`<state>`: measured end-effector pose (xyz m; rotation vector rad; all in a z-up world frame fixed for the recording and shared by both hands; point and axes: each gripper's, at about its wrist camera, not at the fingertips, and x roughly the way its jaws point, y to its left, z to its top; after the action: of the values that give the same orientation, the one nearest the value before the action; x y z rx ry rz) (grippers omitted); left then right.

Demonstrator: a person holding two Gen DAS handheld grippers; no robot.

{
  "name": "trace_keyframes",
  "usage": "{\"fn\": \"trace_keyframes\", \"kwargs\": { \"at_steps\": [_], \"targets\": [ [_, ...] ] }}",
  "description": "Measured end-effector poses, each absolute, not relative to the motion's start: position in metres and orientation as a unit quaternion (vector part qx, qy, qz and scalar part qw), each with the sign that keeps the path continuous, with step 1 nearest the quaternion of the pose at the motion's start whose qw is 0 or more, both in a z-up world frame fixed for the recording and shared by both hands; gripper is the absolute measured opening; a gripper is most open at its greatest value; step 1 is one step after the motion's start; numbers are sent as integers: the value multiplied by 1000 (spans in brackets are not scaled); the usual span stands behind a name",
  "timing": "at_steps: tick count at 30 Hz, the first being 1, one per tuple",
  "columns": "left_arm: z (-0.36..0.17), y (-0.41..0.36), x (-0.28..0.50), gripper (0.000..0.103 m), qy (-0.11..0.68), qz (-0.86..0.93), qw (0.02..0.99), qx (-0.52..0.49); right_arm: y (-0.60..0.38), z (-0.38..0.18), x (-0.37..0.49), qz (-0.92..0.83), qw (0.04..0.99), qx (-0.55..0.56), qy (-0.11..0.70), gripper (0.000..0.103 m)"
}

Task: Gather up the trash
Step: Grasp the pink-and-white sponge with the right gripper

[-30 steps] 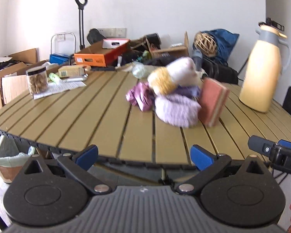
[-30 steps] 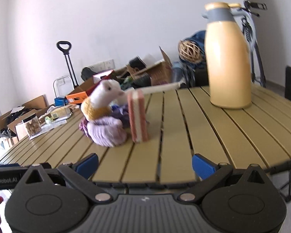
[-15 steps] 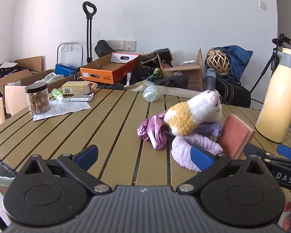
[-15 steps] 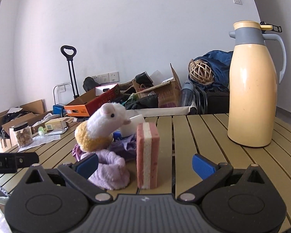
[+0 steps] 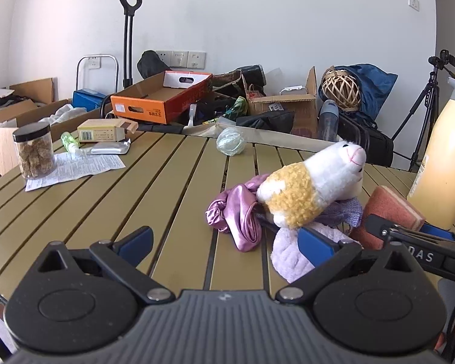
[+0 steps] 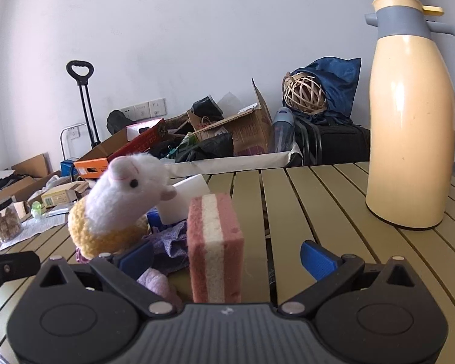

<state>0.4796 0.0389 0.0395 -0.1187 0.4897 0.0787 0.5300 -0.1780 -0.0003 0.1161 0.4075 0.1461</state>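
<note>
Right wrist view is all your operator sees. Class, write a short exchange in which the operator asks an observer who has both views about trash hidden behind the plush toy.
Operator: Anything hidden behind the plush toy?
Observer: Yes, a crumpled green plastic wad lies near the table's far edge.
Operator: Is the left gripper holding anything?
Observer: No, it is open and empty.

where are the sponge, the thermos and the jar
sponge (image 6: 214, 247), right wrist view, on its striped front edge
thermos (image 6: 409, 139), right wrist view, middle of its cream body
jar (image 5: 35, 151), left wrist view, on its clear wall below the black lid
</note>
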Motion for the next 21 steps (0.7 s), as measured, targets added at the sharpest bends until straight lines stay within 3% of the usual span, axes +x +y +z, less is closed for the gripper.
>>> {"fn": "trace_keyframes", "kwargs": {
  "at_steps": [4,10,12,14,16,21],
  "targets": [
    [32,41,487,103,254,39,964,-66,-169,-7,545,54,973,44,218,99],
    [28,40,490,103,261,37,962,-69,-165,-14,555,57,970,54,231,76],
    [29,39,490,103,261,34,962,-69,-166,-16,556,65,966,66,241,51],
    [29,38,489,103,260,32,963,-68,-168,-19,557,74,963,80,248,37],
    [29,36,489,103,259,28,963,-68,-169,-19,555,68,964,78,245,31],
    [29,31,489,103,258,22,964,-69,-179,-17,549,68,965,92,235,31]
  ]
}}
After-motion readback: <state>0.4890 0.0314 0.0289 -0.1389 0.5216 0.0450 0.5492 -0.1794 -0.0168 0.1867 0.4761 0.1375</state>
